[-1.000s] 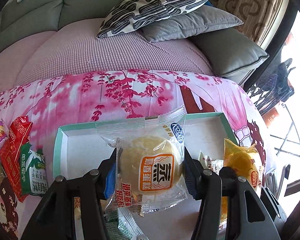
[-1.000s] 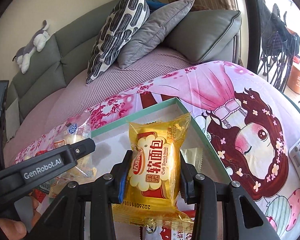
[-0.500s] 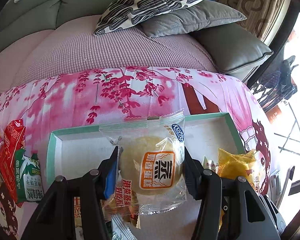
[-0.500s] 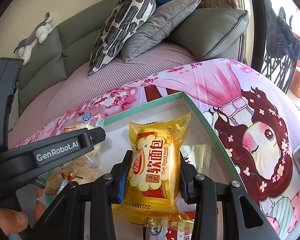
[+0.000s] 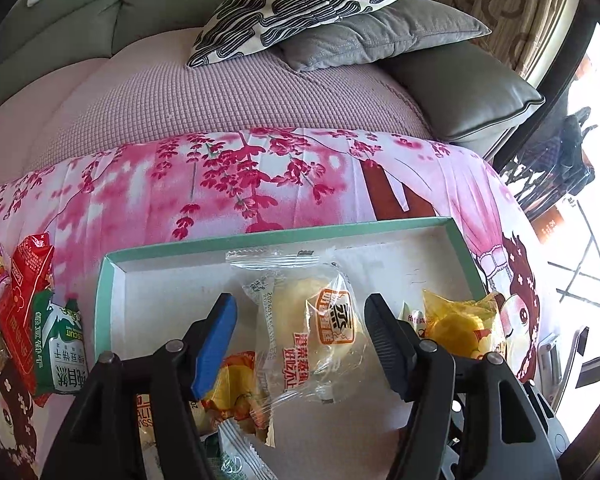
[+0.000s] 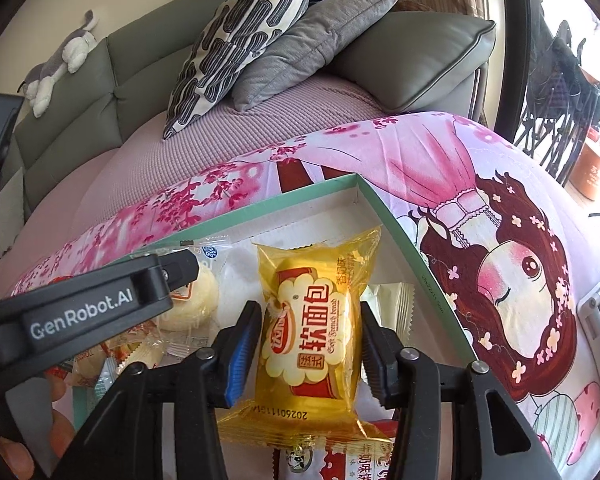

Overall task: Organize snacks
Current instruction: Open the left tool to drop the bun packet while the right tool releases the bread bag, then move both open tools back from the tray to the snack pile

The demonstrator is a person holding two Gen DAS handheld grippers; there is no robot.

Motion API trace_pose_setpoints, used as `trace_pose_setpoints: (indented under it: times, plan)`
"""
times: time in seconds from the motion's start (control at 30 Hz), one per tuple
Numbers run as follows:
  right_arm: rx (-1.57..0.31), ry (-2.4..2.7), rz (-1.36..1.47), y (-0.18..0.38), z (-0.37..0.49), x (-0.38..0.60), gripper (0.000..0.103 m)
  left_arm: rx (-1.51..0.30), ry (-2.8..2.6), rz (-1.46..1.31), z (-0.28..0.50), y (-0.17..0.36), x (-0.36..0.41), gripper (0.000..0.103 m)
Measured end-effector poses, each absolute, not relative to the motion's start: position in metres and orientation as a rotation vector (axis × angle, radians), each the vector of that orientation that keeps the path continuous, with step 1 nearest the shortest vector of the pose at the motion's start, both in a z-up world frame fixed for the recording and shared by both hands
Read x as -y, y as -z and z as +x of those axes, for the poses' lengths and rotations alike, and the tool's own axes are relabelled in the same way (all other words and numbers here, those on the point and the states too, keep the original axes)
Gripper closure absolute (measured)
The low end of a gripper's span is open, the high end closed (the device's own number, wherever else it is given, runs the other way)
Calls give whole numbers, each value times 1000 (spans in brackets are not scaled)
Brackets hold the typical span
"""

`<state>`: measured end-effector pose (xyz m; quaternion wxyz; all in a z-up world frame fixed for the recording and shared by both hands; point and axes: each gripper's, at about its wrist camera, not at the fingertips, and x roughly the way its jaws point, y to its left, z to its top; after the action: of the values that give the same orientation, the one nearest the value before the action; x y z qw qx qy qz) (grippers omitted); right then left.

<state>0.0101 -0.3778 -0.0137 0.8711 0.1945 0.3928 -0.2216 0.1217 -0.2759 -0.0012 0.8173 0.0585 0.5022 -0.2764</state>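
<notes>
A shallow white box with a green rim [image 5: 260, 242] [image 6: 384, 204] lies on the pink cloth. My left gripper [image 5: 300, 320] is open over it; a clear-wrapped steamed cake [image 5: 308, 332] lies between its spread jaws, tilted, on other snacks in the box. My right gripper [image 6: 310, 344] is shut on a yellow soft-bread packet [image 6: 312, 336], held over the box's right side. The packet also shows at the right in the left wrist view [image 5: 460, 328]. The left gripper's arm [image 6: 80, 304] crosses the right wrist view, with the cake [image 6: 196, 292] behind it.
Red and green snack packets [image 5: 44, 320] lie on the cloth left of the box. More wrapped snacks [image 5: 228, 396] sit at the box's near end. A sofa with patterned [image 5: 300, 4] and grey cushions [image 6: 308, 44] lies beyond. A window is at the right.
My left gripper has opened and let go of the steamed cake, which has dropped and tilted into the box. My right gripper still holds the yellow packet, slightly further forward.
</notes>
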Motion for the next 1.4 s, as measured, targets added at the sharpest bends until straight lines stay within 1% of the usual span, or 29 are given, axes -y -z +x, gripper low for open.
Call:
trace_pose_setpoints:
  times: [0.07,0.13,0.2,0.27,0.57,1.03,1.07,1.13,1.17,1.2,1.23,1.27,1.4]
  plan:
    - [-821,466,396,12,10,377,46,-1063,585,122,120,-2,272,35]
    - [-821,465,391,10,10,376,43,-1052,579,124,118,-7,268,34]
    - [-823,469,378,8,9,375,36,-1034,572,123,115,-13,264,34]
    - [-829,485,368,5,8,374,33,-1020,562,119,113,-18,258,33]
    - [-835,479,373,-2,4,373,33,-982,502,99,108,-26,228,33]
    - [-846,478,367,-1,5,371,33,-973,404,72,114,-20,198,33]
    - [-846,476,366,-1,6,371,32,-972,399,71,114,-20,197,33]
    - [-841,471,365,-1,6,370,24,-968,386,72,114,-19,195,32]
    - [-838,470,365,-1,6,370,16,-961,376,74,114,-19,193,22]
    - [-835,469,364,-1,6,370,7,-953,362,79,114,-19,192,7]
    - [-834,467,362,-1,6,370,5,-939,347,86,113,-19,190,3]
    - [-833,465,361,-1,6,369,1,-925,332,96,112,-19,188,2]
    - [-834,454,362,-1,7,368,0,-928,291,110,115,-14,179,2]
